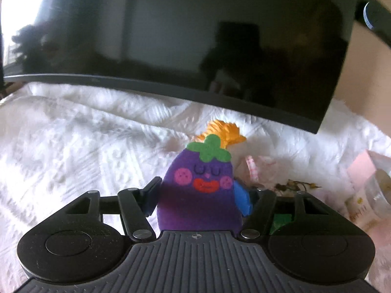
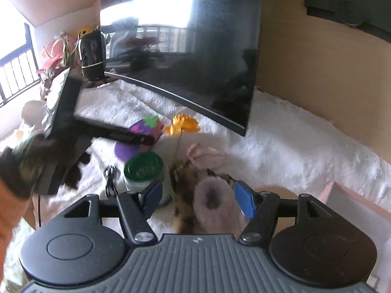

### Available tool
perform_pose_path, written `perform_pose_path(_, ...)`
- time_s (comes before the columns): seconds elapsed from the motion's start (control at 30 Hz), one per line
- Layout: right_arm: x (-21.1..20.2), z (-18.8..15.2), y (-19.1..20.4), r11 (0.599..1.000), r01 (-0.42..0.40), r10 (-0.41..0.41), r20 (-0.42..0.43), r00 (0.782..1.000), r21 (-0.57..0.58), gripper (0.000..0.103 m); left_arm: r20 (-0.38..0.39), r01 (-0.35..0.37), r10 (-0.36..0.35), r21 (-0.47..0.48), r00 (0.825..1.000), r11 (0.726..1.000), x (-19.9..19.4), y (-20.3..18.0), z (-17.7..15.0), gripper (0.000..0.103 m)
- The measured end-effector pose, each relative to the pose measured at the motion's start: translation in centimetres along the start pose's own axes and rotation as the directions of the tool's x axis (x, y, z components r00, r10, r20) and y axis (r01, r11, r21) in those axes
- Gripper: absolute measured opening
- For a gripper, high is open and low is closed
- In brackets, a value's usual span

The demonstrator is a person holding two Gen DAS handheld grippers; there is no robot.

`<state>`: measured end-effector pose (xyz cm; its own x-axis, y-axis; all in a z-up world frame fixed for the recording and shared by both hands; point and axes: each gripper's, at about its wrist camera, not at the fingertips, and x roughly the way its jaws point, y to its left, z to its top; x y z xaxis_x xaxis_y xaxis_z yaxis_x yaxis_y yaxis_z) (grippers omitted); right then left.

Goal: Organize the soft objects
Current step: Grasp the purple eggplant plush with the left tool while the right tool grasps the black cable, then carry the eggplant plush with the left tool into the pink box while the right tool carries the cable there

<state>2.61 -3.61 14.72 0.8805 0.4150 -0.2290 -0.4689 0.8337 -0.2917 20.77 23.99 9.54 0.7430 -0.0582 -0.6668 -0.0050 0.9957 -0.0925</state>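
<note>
Left hand-held gripper (image 1: 199,195): jaws wide apart, the eggplant plush (image 1: 199,185) upright between them, pads seemingly off it (released, I judge).
Right hand-held gripper (image 2: 198,196): jaws part-spread around a fluffy pink slipper (image 2: 212,202); grip unclear.
Eggplant plush: on the white bedspread (image 1: 73,146), just before the orange flower (image 1: 226,131), below the dark monitor (image 1: 171,36).
Doing it well: back the left gripper straight off so the plush stays standing.

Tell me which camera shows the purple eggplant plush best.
The left wrist view: the purple eggplant plush stands upright and close, face and green leaf cap fully visible, between the pads of the open left claw. The right wrist view shows it small and farther off, lying under the left claw's dark arm, face hidden.
</note>
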Motion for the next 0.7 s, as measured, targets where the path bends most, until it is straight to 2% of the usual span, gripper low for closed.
perform_pose_path(0.1, 1.7, 2.0, 1.7, 0.999, -0.035, 0.035, -0.018, 0.999, 0.002, 0.066, 0.046, -0.03, 0.031, -0.033, 0.998, 0.999, -2.5, 1.8, -0.6, 0.068)
perform_pose_path(0.23, 4.0, 3.1, 6.3, 0.988, -0.129, 0.124, -0.05, 0.991, -0.09, 0.062, 0.088, -0.103, 0.112, -0.097, 0.99, 0.99, -5.4, 5.0, -1.4, 0.068)
perform_pose_path(0.3, 5.7, 3.2, 8.9, 0.973, -0.193, 0.18, -0.102, 0.978, -0.126, 0.043, 0.098, -0.124, 0.139, -0.145, 0.985, 0.982, -6.4, 6.8, -1.9, 0.068)
perform_pose_path(0.43, 10.7, 2.9, 13.7, 0.952, -0.257, 0.213, -0.242, 0.947, -0.169, 0.03, 0.094, -0.131, 0.154, -0.212, 0.984, 0.968, -7.1, 9.9, -2.8, 0.068)
perform_pose_path(0.5, 13.2, 2.2, 15.8, 0.948, -0.243, 0.178, -0.29, 0.94, -0.204, 0.029, 0.087, -0.129, 0.153, -0.23, 0.984, 0.965, -7.4, 10.8, -3.4, 0.068)
perform_pose_path(0.57, 15.4, 1.7, 17.4, 0.948, -0.193, 0.105, -0.324, 0.94, -0.253, 0.028, 0.083, -0.117, 0.14, -0.236, 0.987, 0.965, -7.6, 11.4, -4.1, 0.068)
perform_pose_path(0.7, 17.9, 0.6, 18.9, 0.938, -0.101, -0.019, -0.34, 0.94, -0.332, 0.027, 0.079, -0.099, 0.121, -0.239, 0.99, 0.966, -7.9, 12.1, -5.0, 0.068)
